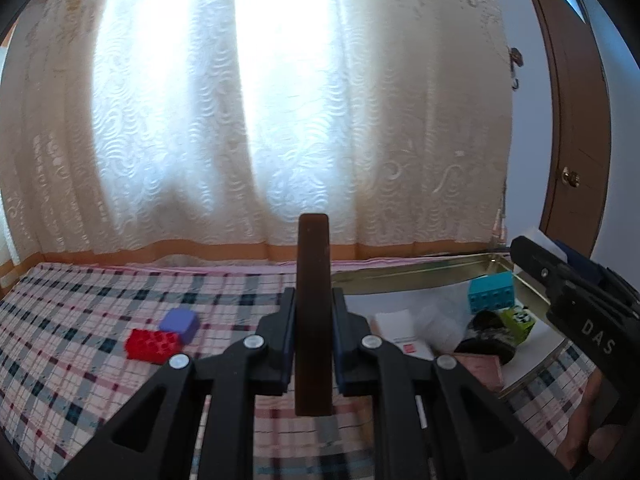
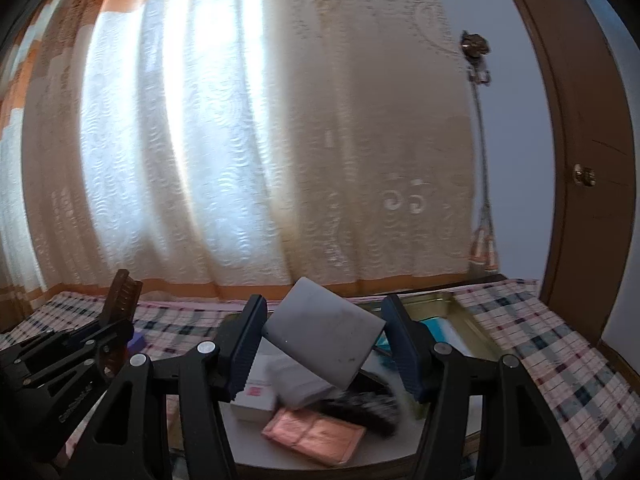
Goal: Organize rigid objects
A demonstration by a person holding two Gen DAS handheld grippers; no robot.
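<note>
Sorting looks partly done: the gold metal tray (image 1: 400,278) near the bed's right edge already holds a turquoise studded brick (image 1: 491,291), boxes and packets. A red studded brick (image 1: 152,345) and a purple cube (image 1: 180,323) wait on the checked bedspread (image 1: 80,320), left. The left gripper (image 1: 314,332) jaws are clamped on a dark brown wooden comb (image 1: 314,300), held upright; the right gripper (image 2: 324,344) jaws grasp a tilted grey flat rectangular block (image 2: 324,336) above the tray.

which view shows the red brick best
The left wrist view. There the red brick lies in plain sight on the checked cloth, studs up, right beside the purple block. In the right wrist view the left gripper covers that spot, so the brick is hidden and only a sliver of the purple block shows.
</note>
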